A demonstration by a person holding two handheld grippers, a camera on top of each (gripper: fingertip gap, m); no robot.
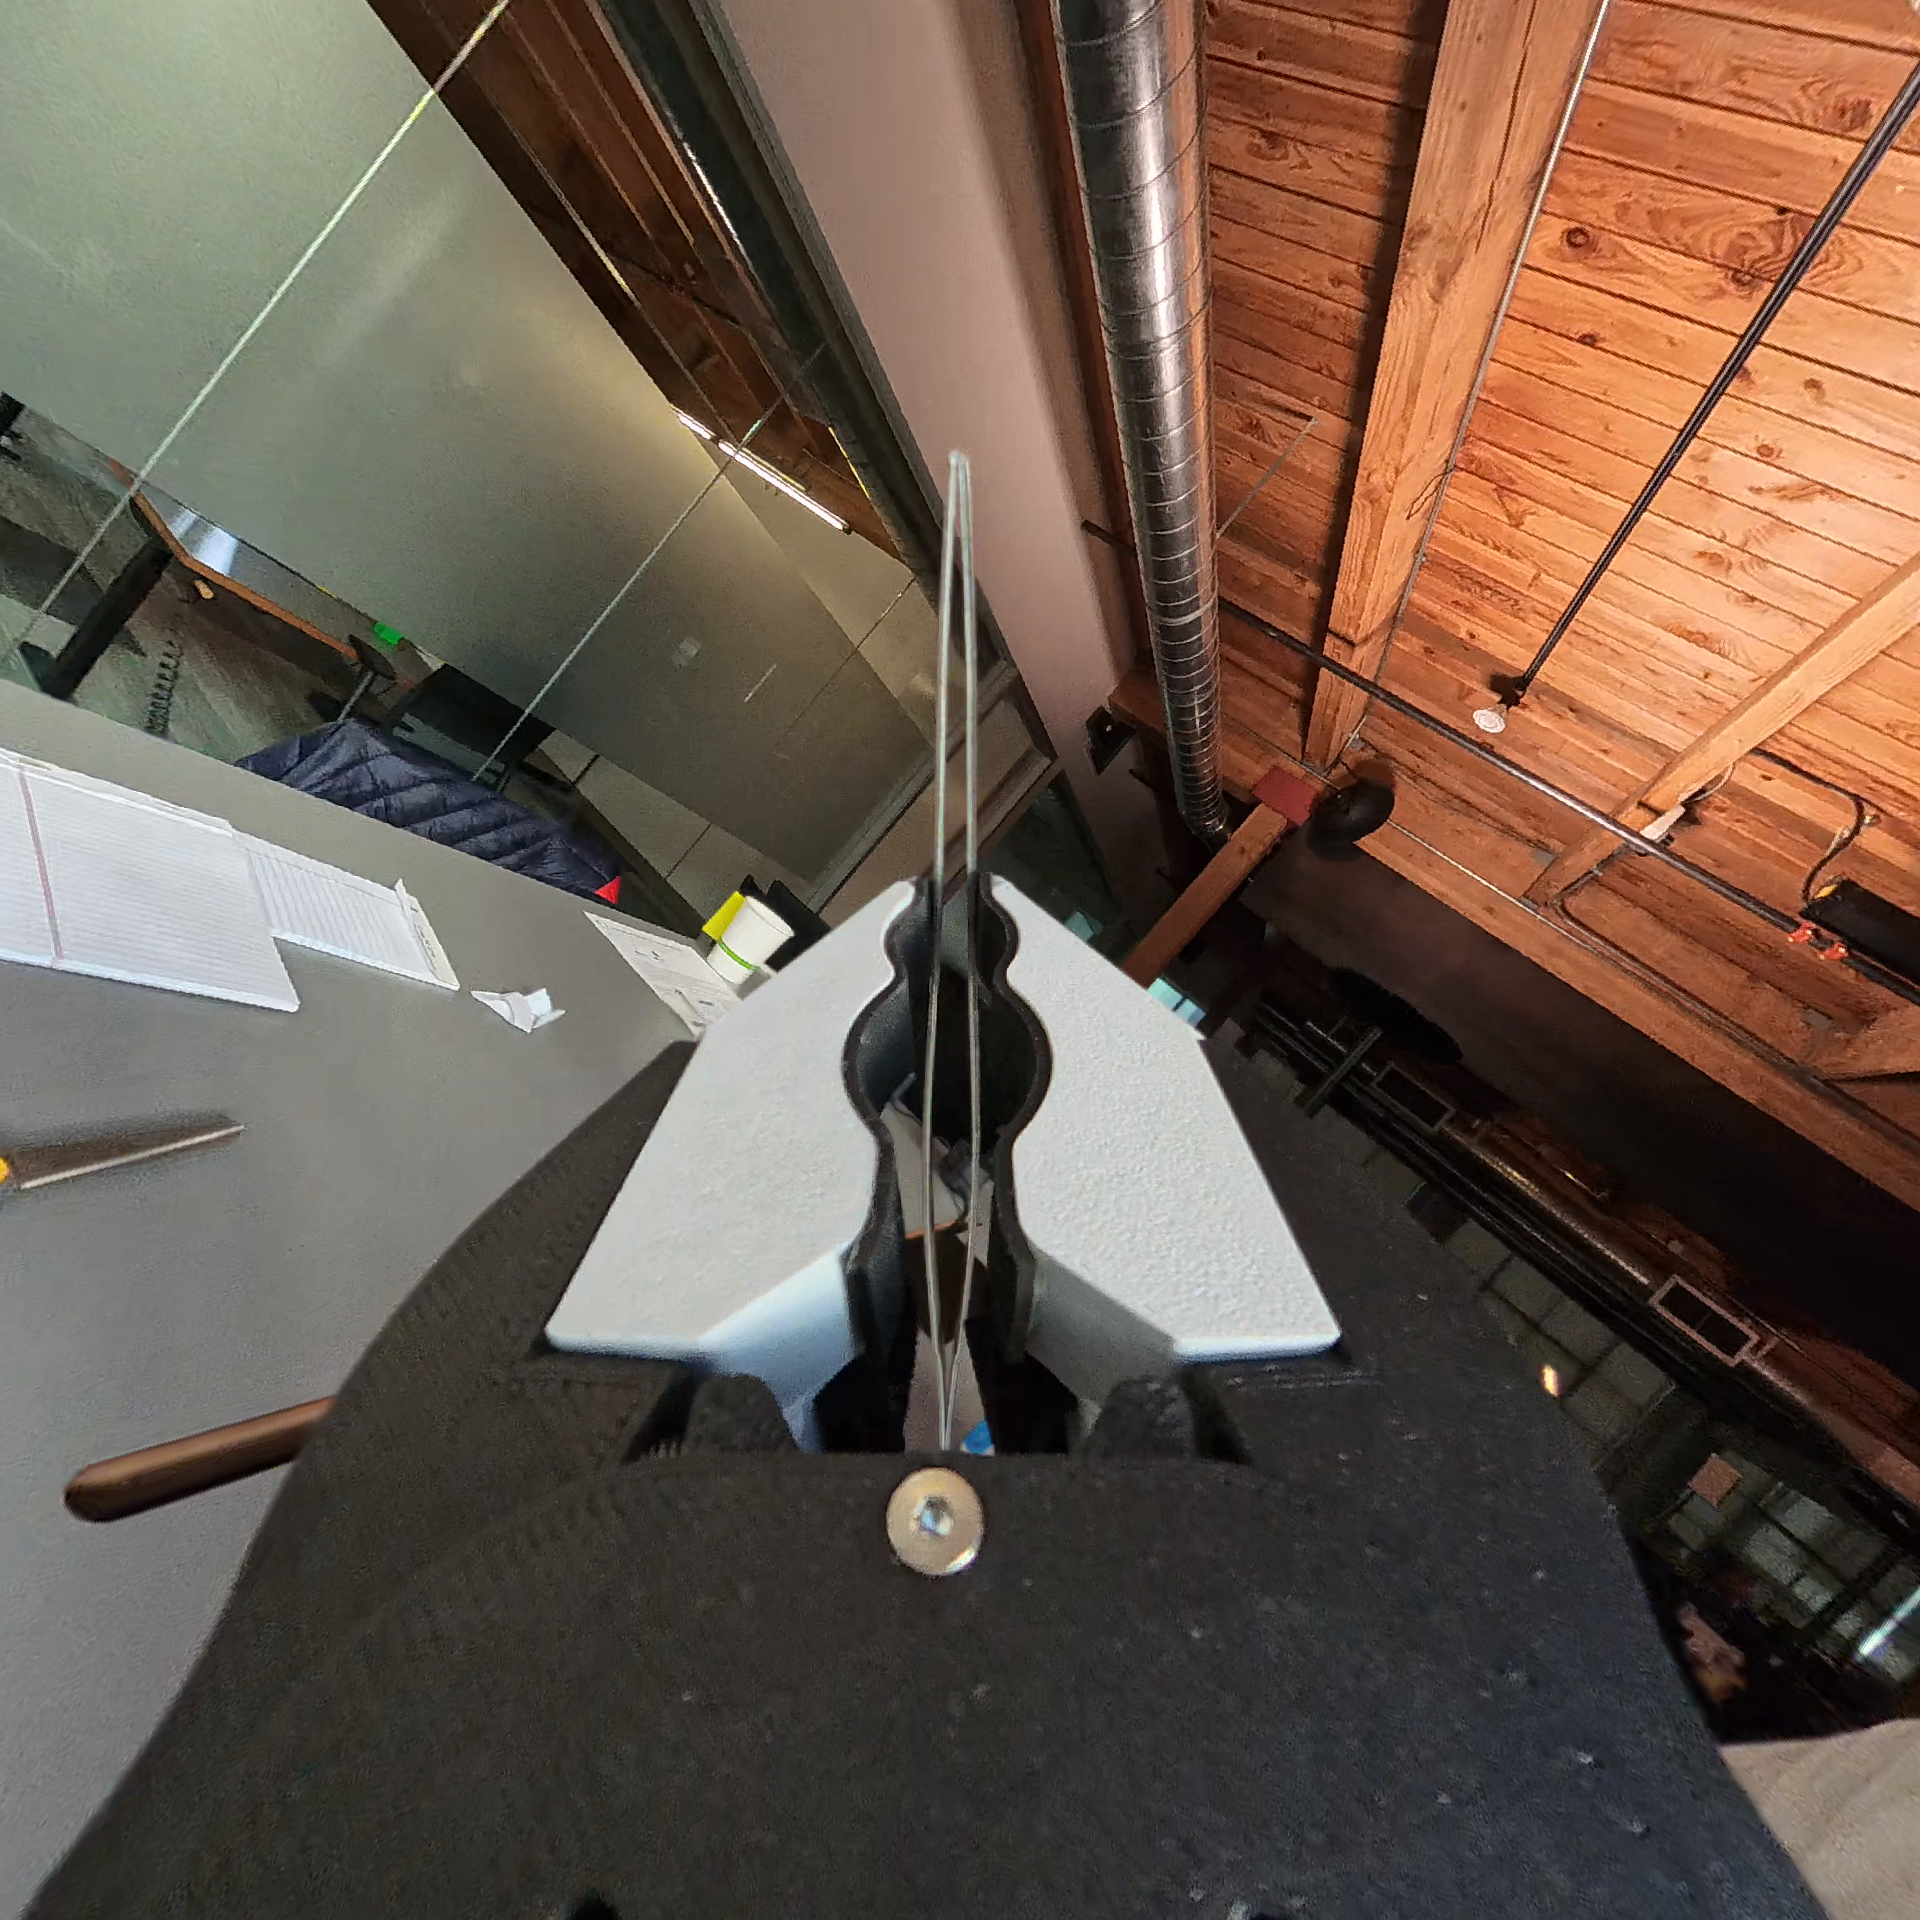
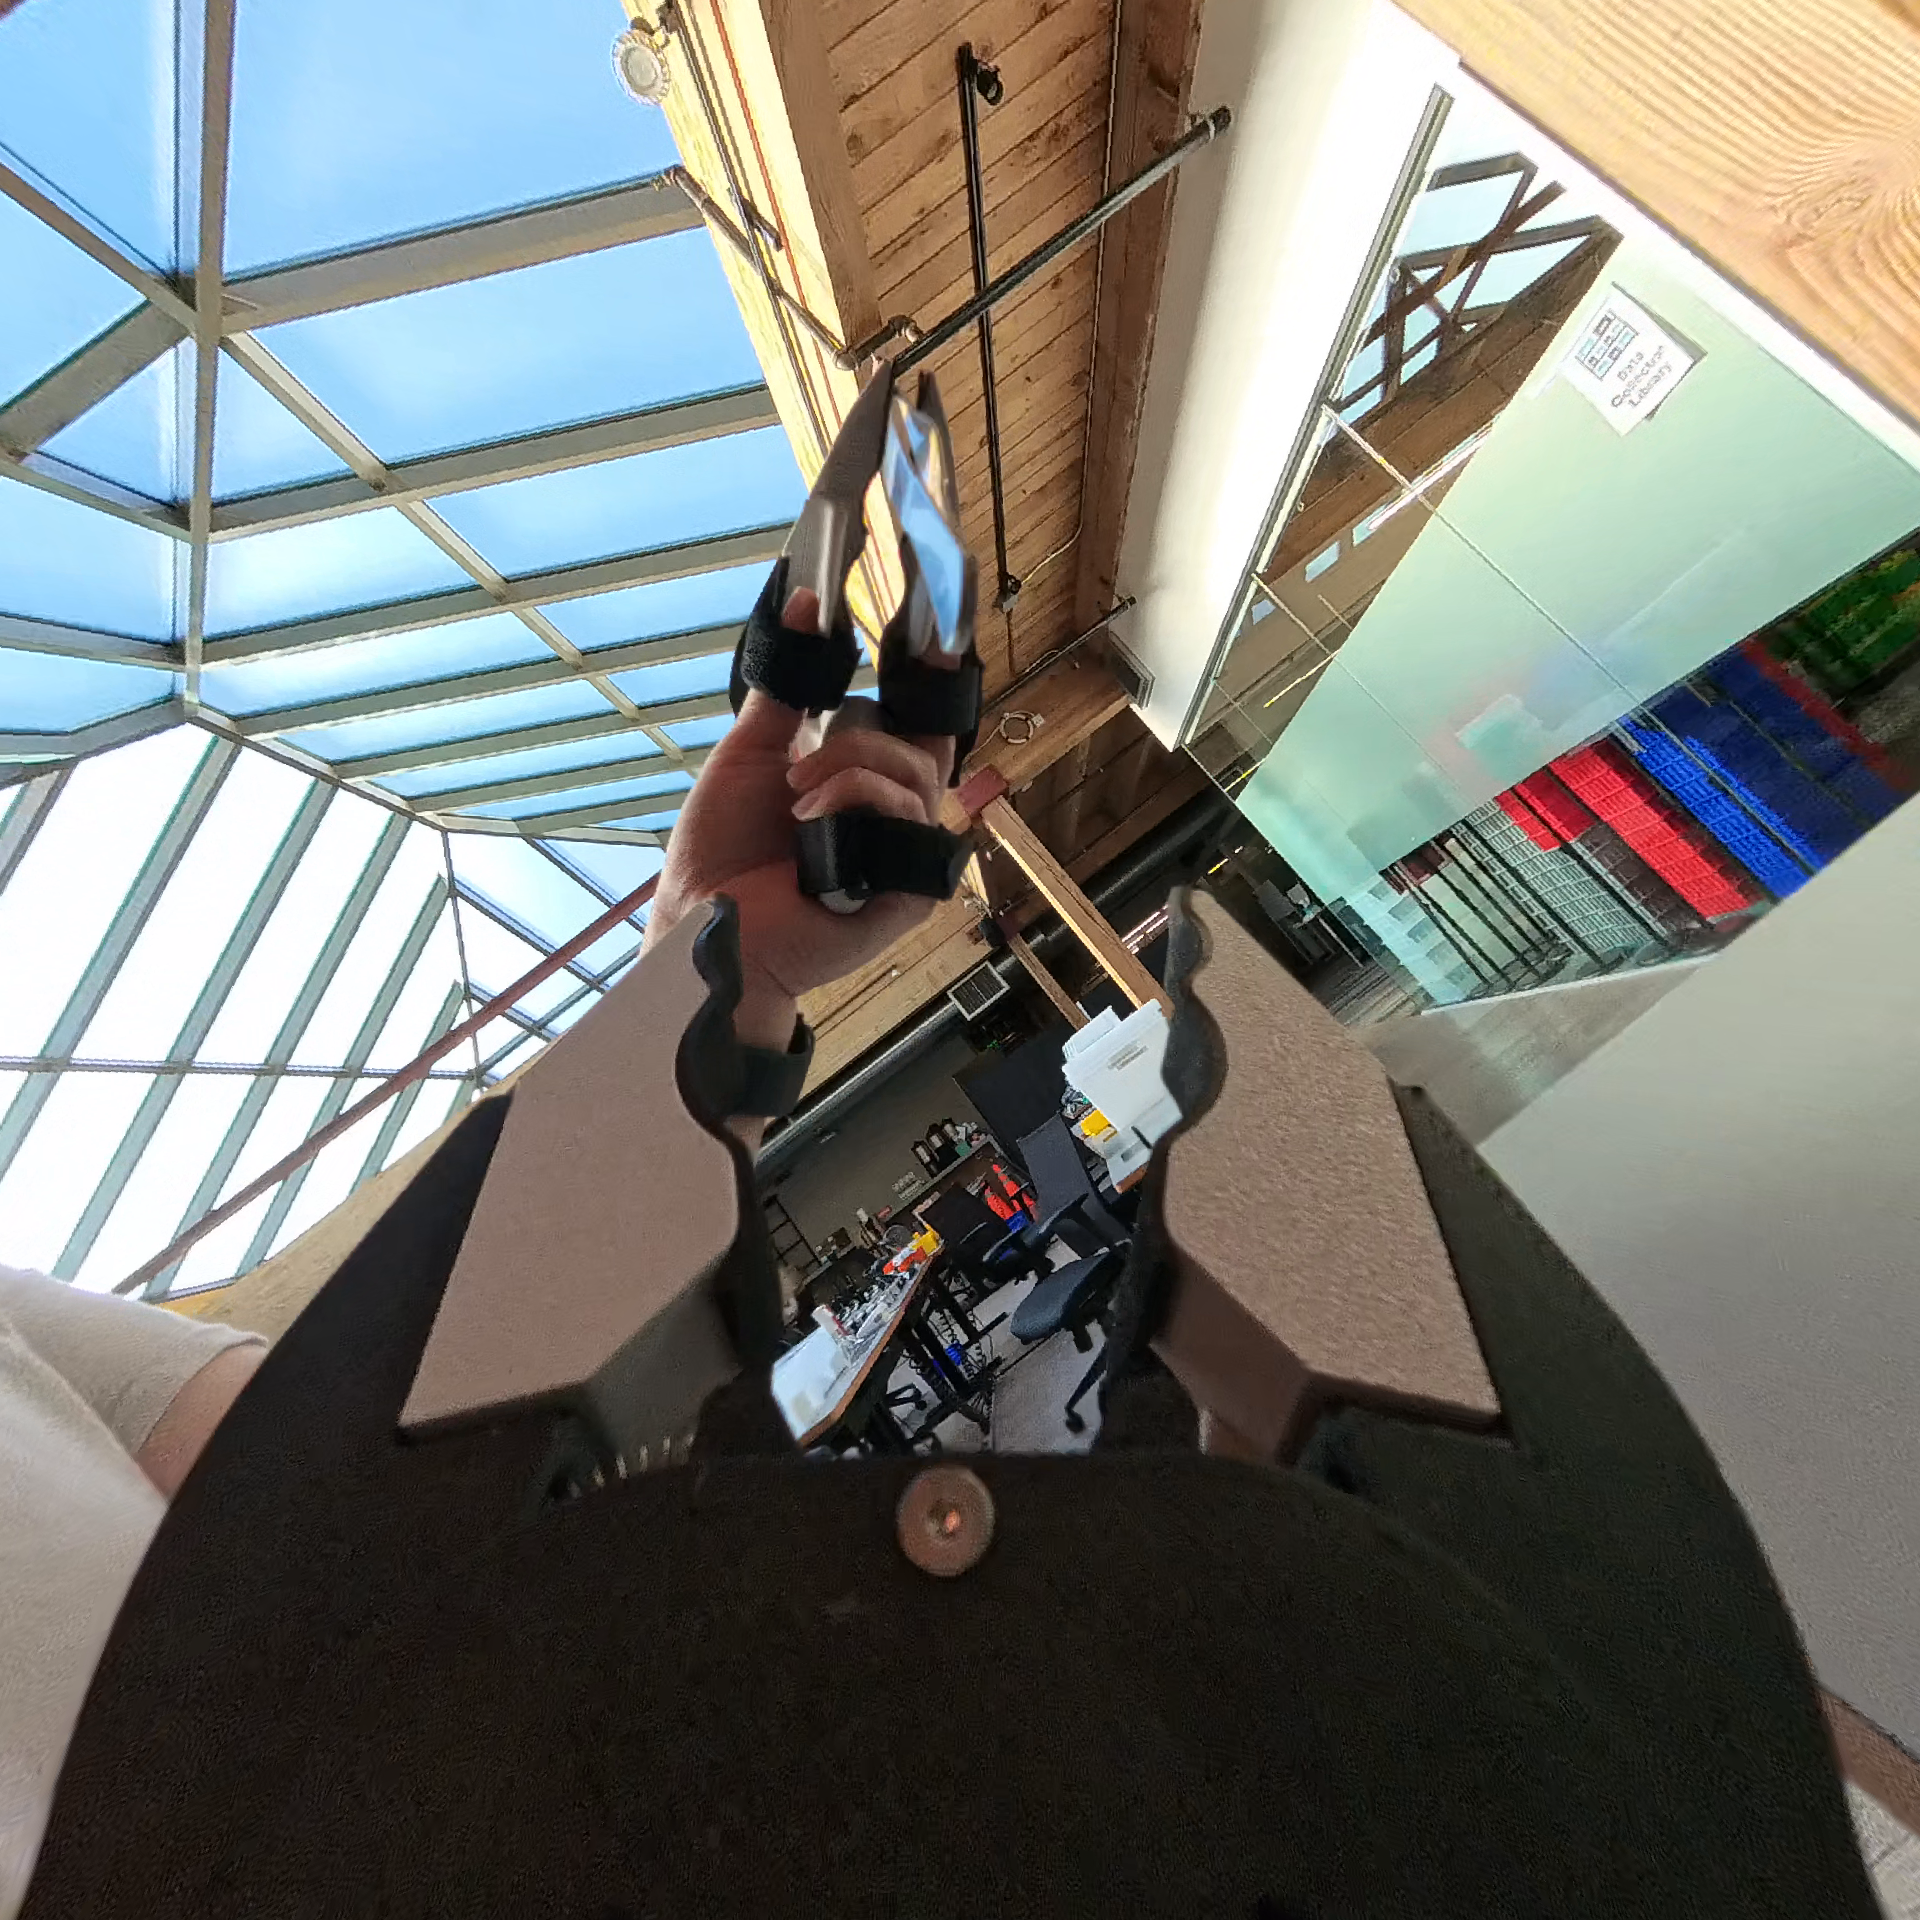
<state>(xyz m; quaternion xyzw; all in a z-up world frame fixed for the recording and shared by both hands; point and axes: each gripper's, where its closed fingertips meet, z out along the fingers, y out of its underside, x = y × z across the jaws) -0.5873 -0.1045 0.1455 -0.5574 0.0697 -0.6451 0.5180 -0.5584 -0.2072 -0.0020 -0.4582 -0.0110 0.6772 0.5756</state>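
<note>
so the left gripper (image 1: 951, 904) is tilted up toward the wood ceiling (image 1: 1558, 312), fingers pinched nearly together on a thin wire loop (image 1: 956, 665) that runs up between them and comes to a narrow point above the tips, w/ a metal duct (image 1: 1143, 364) beyond. off to its left is a grey table (image 1: 312, 1195) w/ lined paper pads (image 1: 135, 894), a small folded paper scrap (image 1: 516, 1006), a white cup w/ a green band (image 1: 750, 935) near the far edge, a scissor blade tip (image 1: 125, 1148) and a brown wooden handle (image 1: 187, 1460) poking out just beside the gripper body. behind the table there's a frosted glass wall (image 1: 364, 364). right gripper (image 2: 956, 935) points up at a skylight (image 2: 312, 416) and a wood beam, fingers spread wide apart w/ nothing between them. past its tips a hand (image 2: 790, 831) w/ black finger straps grips the other gripper, seen edge-on and shiny; can't make out the wire in this view. lower down, btwn the open fingers, desks and an office chair (image 2: 1049, 1247) show far off, plus stacked red and blue bins (image 2: 1683, 790) behind glass at right.
</note>
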